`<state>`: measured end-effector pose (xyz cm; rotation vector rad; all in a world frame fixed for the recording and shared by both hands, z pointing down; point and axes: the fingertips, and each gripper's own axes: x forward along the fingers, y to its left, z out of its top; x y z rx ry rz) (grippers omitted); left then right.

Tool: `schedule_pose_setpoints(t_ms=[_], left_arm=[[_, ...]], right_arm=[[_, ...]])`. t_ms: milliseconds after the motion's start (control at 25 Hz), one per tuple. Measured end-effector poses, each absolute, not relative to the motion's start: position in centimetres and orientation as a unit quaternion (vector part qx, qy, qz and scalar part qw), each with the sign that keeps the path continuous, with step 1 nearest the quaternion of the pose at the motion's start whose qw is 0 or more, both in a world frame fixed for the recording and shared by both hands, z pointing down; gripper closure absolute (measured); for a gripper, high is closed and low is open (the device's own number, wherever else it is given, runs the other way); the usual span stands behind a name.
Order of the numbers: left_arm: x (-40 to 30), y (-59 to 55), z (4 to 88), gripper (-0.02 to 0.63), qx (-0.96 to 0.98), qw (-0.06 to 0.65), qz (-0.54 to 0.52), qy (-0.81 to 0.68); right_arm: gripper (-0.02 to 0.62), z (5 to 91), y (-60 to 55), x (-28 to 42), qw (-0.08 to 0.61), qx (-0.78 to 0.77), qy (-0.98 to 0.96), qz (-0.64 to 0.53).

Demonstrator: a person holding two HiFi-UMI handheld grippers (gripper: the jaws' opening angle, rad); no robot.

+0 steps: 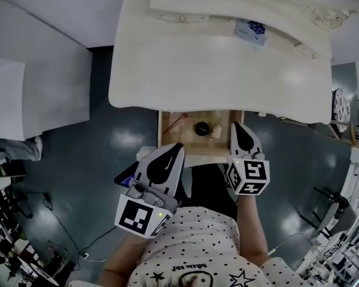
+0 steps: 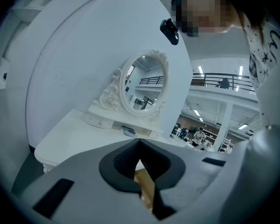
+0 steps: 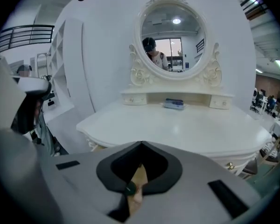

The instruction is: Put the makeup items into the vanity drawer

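Across the upper half of the head view: a cream-white vanity table (image 1: 227, 70) with a curved top. At its back, an oval mirror in a carved white frame (image 3: 173, 38). Under the table's front edge, a shallow light-wood drawer (image 1: 165, 137), pulled open. Near the drawer's front rim, the left gripper (image 1: 177, 149); over its right end, the right gripper (image 1: 240, 126). Both with jaws pressed together, holding nothing. On the back shelf, a small blue-and-white box (image 1: 251, 30). Inside the drawer, a round black compact (image 1: 201, 128), a slim pink stick (image 1: 175, 123), perhaps a brush, and a small beige lump (image 1: 216, 128) just beside the compact.
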<state>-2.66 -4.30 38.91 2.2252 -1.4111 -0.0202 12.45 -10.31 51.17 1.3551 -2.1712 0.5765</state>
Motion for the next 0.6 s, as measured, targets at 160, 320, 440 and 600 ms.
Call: schedule_pose_setpoints(t_ms=[160, 320, 440, 600], left_arm=[[-2.9, -4.0, 37.0, 0.604, 0.823, 0.236, -0.017, -0.516], [-3.5, -3.9, 35.0, 0.604, 0.828, 0.216, -0.029, -0.516], [-4.3, -3.7, 33.7, 0.604, 0.830, 0.204, -0.033, -0.518], [-5.2, -3.5, 32.2, 0.604, 0.833, 0.187, -0.034, -0.519]], right_arm=[[0.588, 46.8, -9.9, 12.4, 0.220, 0.511, -0.807, 0.198], [0.588, 42.6, -8.9, 12.1, 0.180, 0.521, -0.813, 0.188], [0.588, 39.5, -7.9, 11.7, 0.150, 0.527, -0.817, 0.180], [0.588, 36.0, -7.0, 11.3, 0.120, 0.529, -0.823, 0.166]])
